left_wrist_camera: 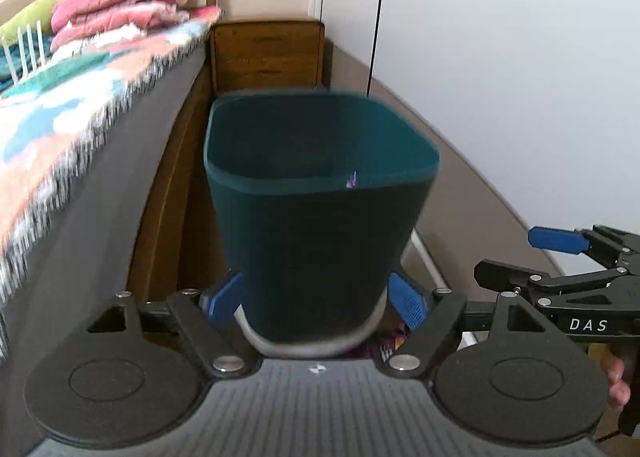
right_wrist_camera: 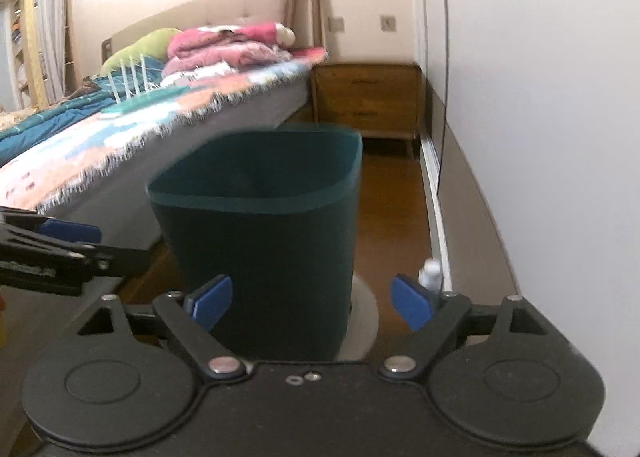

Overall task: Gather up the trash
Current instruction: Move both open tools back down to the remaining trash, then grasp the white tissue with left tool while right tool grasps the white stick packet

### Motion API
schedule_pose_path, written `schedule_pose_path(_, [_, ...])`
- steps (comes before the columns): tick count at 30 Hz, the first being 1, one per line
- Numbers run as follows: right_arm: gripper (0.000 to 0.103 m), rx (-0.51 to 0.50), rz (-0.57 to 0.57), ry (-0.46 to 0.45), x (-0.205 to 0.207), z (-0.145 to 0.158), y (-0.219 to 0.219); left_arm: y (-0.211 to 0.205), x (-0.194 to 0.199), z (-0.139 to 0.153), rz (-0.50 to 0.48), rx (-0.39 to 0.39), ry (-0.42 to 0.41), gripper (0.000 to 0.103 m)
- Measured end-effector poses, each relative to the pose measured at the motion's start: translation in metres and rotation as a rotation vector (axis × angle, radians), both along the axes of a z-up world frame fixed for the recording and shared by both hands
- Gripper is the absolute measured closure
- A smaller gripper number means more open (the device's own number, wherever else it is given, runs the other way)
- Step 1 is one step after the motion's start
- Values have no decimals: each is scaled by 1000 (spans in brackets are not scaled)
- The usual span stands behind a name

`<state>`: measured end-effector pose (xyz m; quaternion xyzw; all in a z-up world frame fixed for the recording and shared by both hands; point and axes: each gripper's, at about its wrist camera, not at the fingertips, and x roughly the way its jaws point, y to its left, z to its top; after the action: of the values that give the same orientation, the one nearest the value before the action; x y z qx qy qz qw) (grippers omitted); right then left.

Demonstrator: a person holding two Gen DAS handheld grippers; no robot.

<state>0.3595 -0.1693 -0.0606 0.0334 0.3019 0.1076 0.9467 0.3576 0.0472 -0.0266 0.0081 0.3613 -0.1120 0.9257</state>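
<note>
A dark teal trash bin (left_wrist_camera: 320, 193) stands on the floor beside the bed, on a round grey base (left_wrist_camera: 312, 345). My left gripper (left_wrist_camera: 316, 301) is open, its blue pads either side of the bin's lower part. A purple wrapper (left_wrist_camera: 384, 345) lies on the floor by the base. A small purple-white scrap (left_wrist_camera: 351, 180) shows at the bin's rim. In the right wrist view the bin (right_wrist_camera: 264, 233) is straight ahead. My right gripper (right_wrist_camera: 310, 303) is open and empty. A small white bottle (right_wrist_camera: 431, 271) stands on the floor by the wall rail.
The bed (left_wrist_camera: 80, 117) with a patterned blanket and folded pink quilts (left_wrist_camera: 120, 13) runs along the left. A wooden nightstand (right_wrist_camera: 366, 101) stands behind the bin. A white wardrobe wall (right_wrist_camera: 540, 137) runs along the right. The right gripper shows in the left view (left_wrist_camera: 560, 257).
</note>
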Motion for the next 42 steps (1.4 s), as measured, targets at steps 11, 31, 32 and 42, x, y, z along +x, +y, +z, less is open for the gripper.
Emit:
schedule_pose_path(11, [0, -43, -14, 211, -38, -129, -7, -11, -15, -138, -23, 33, 230, 23])
schedule_pose_path(31, [11, -134, 64, 639, -52, -317, 15, -71, -86, -361, -368, 300, 545, 23])
schedule_pose_path(32, [12, -150, 81, 649, -52, -323, 19, -72, -88, -364, -380, 312, 534, 23])
schedule_pose_path(42, [30, -224, 122, 716, -39, -366, 45, -61, -89, -396, -392, 302, 569, 23])
